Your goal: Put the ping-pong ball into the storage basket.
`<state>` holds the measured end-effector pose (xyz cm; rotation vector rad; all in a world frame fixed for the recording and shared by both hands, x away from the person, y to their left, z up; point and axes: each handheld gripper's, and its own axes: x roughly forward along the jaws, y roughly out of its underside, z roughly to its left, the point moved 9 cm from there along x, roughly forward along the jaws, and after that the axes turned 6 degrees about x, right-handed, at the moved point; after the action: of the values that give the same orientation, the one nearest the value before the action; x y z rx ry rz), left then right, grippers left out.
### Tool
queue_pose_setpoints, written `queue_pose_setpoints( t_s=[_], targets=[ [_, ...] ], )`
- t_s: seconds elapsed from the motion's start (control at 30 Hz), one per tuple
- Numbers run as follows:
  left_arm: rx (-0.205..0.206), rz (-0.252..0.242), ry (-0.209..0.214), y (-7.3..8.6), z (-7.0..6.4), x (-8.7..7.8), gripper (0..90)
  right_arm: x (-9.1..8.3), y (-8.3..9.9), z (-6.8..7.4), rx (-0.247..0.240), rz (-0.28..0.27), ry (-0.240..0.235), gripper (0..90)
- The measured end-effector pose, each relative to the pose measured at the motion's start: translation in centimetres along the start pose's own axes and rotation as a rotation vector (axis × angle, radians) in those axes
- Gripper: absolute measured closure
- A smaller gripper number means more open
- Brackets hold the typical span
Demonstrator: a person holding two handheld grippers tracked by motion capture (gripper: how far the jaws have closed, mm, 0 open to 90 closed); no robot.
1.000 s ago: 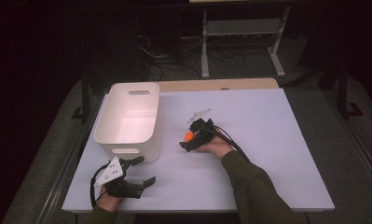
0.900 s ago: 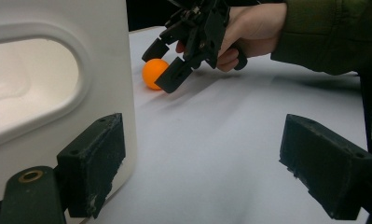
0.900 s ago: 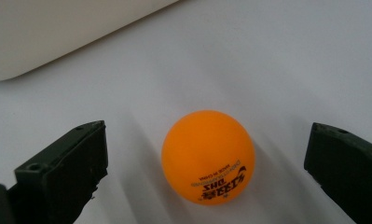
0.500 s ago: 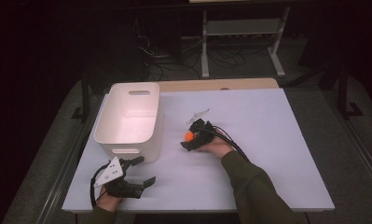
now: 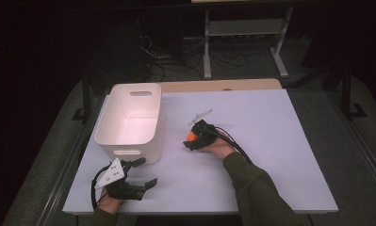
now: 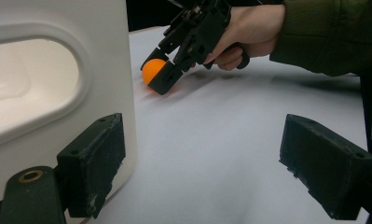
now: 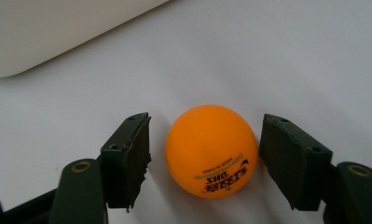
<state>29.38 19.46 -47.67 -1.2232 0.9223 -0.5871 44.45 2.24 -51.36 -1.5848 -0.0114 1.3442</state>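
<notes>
1. The orange ball (image 7: 211, 151) lies on the white table (image 5: 270, 141), between the two jaws of the right gripper (image 7: 204, 158); in the right gripper view a thin gap shows on each side of it, so the jaws flank the ball without pressing it.
2. That gripper is released, not clenched: its pads stand just beside the ball, apart from its skin.
3. In the high view the right gripper (image 5: 197, 136) sits near the middle of the table, a little to the right of the white bin (image 5: 129, 120), with the ball (image 5: 191, 137) at its tip.
4. The left gripper view shows the same ball (image 6: 154, 71) low on the table, close to the bin's corner, with the right gripper (image 6: 174, 70) tilted down over it and a hand (image 6: 249, 28) gripping its handle.
5. The left gripper (image 5: 141, 176) rests at the near left edge of the table, just in front of the bin; its jaws are spread wide with nothing in them.
6. In its own view one jaw lies close against the bin (image 6: 58, 70) wall; the other stands over bare table.
</notes>
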Motion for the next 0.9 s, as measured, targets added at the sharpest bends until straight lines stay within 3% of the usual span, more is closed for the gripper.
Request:
queue_pose_setpoints(
  t_s=[0.5,0.9],
  targets=[
    [0.0,-0.001,-0.001,-0.01,-0.01,0.01,14.0,-0.07,0.04,-0.13,0.005,0.004,-0.004,48.6],
    [0.001,0.0,-0.001,0.0,0.0,0.03,14.0,-0.12,0.06,-0.19,0.01,0.005,-0.008,49.4]
  ],
)
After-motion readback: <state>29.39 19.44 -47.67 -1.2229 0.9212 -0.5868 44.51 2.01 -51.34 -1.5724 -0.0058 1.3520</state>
